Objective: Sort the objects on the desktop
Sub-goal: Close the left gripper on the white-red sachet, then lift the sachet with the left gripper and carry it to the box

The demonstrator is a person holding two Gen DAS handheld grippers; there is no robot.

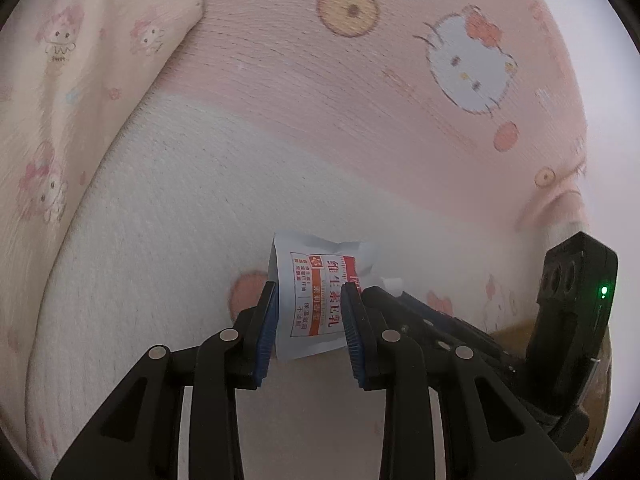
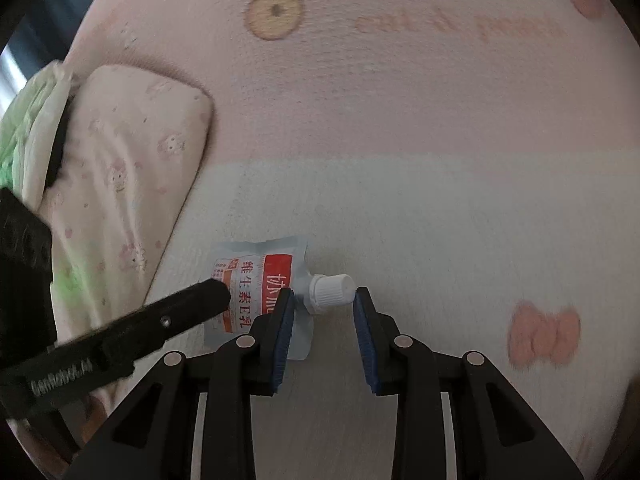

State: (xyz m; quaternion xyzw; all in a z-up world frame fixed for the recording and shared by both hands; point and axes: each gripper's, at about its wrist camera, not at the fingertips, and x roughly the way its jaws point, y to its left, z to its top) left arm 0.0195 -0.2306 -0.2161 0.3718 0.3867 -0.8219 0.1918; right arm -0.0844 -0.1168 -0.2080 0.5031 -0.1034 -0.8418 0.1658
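On the pink-and-white blanket: a small spouted sachet lies between the two grippers, over the white band of the cloth.
Sachet: the lotion pouch (image 1: 312, 300) is pale blue-white with a red-and-orange label in Chinese print; its body shows crumpled at the far edge in the left wrist view.
Cap: the white screw cap (image 2: 332, 288) sticks out sideways from the pouch's corner, ribbed and closed.
Left gripper: the left gripper (image 1: 310, 320) has its blue-padded jaws partly apart with the pouch body between them; both pads appear to lie against the pouch's side edges, so it seems gripped across its width.
Right gripper: the right gripper (image 2: 322, 332) stands with its jaws narrowly apart around the cap; the cap sits at the fingertips, closer to the left pad, and a gap shows on the right side, so whether the pads press it cannot be told.
Grippers together: in the right wrist view the left gripper's black finger crosses the pouch label from the lower left; in the left wrist view the right gripper's body comes in from the right, just beside the pouch.
Blanket: the blanket (image 1: 360, 80) carries cartoon cat faces, bows and round orange motifs.
Pillow: a pale pink printed pillow (image 2: 132, 168) lies to the left, well apart from the pouch.
Green-white bundle: crumpled cloth (image 2: 28, 120) lies beyond the pillow at the frame edge.
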